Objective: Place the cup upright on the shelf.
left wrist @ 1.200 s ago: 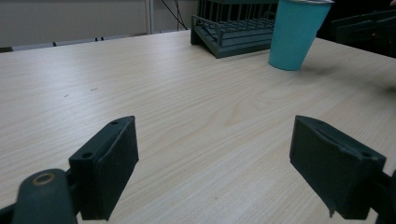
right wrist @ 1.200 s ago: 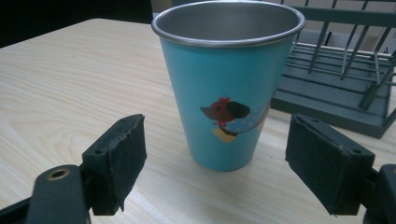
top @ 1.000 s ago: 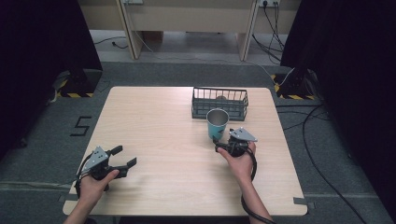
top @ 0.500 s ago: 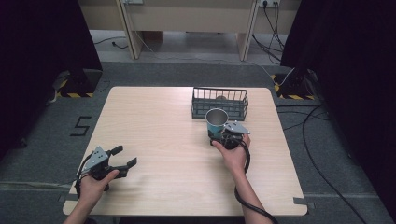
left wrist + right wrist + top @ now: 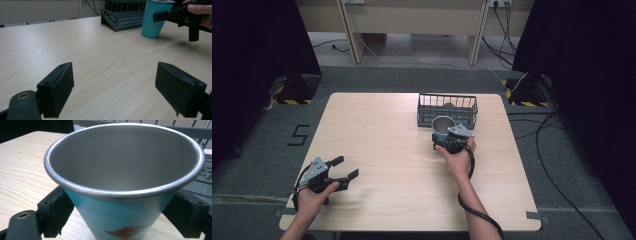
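Behind cup (image 5: pixel 442 126) (jaws flanking it) stands wire basket (image 5: pixel 447 109).

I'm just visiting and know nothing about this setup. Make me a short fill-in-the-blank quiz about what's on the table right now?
1. The cup stands on the table just in front of the wire ____.
2. The outside of the cup is ____ in colour.
3. The jaws of the right gripper sit on either side of the ____.
4. The left gripper has its jaws ____, with nothing between them.

Missing words: basket; blue; cup; open
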The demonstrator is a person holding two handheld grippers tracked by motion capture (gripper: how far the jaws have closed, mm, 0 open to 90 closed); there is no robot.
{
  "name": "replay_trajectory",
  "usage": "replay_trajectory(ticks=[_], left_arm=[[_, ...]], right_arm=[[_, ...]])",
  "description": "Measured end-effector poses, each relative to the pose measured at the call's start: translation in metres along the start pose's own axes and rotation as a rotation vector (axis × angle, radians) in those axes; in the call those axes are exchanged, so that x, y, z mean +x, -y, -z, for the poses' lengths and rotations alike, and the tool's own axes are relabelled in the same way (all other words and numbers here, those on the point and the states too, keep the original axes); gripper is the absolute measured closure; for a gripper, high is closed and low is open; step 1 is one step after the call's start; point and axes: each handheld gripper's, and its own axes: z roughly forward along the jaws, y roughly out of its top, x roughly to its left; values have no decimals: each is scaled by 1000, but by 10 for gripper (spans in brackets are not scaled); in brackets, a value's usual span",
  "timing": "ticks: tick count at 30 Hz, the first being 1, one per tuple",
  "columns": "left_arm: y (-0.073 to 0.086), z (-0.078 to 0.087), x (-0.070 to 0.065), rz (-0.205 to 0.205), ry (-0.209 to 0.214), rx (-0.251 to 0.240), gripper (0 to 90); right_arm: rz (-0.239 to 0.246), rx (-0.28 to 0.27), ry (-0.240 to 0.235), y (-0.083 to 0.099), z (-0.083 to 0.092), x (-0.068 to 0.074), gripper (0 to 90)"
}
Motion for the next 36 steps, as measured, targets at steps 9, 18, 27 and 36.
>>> replay_trajectory(ticks=[9,18,27,36], left_arm=[[0,0,0,2,2,1,149],[0,0,0,1,0,2,149],[0,0,0,-1,-1,2,149],[0,0,0,1,-1,1,149]], right_arm=[[5,-9,-7,1,-2,1,176],[-4,-26,-15,2,4,0,178],[4,-54,-15,-8,13,0,178],[13,-82,-14,-23,20,0,179]])
